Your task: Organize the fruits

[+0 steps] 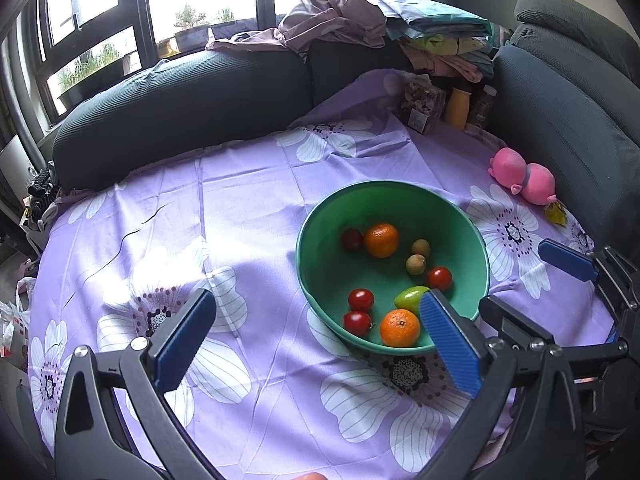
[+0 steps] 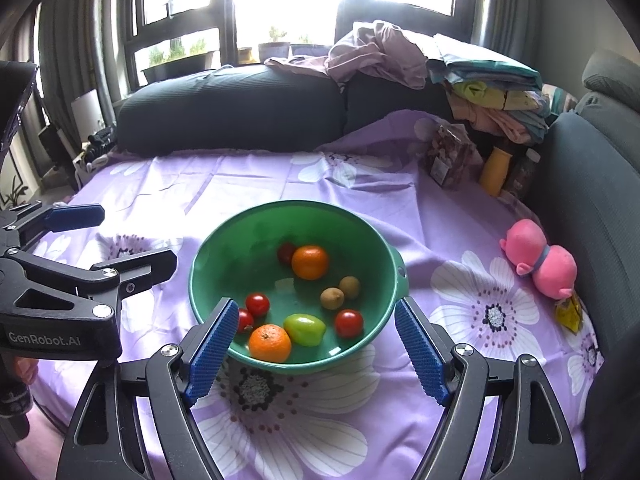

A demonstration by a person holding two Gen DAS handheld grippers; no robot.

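Observation:
A green bowl [image 1: 472,240] [image 2: 224,240] stands on the purple flowered cloth. It holds two oranges [image 1: 381,240] [image 2: 310,262], several red tomatoes [image 1: 361,300] [image 2: 349,323], a green fruit [image 1: 410,297] [image 2: 304,329] and two small brown fruits [image 1: 416,264] [image 2: 332,298]. My left gripper [image 1: 320,338] is open and empty, to the left of the bowl's near rim. My right gripper [image 2: 316,350] is open and empty, just short of the bowl's near rim; it also shows in the left wrist view [image 1: 532,284].
A pink plush toy [image 1: 524,176] [image 2: 540,260] lies at the right by the dark sofa cushion [image 1: 560,128]. A snack bag [image 2: 448,156] and a yellow bottle [image 2: 496,170] stand at the back. Folded clothes [image 2: 480,80] are piled behind. The left gripper's body [image 2: 72,280] is at the left.

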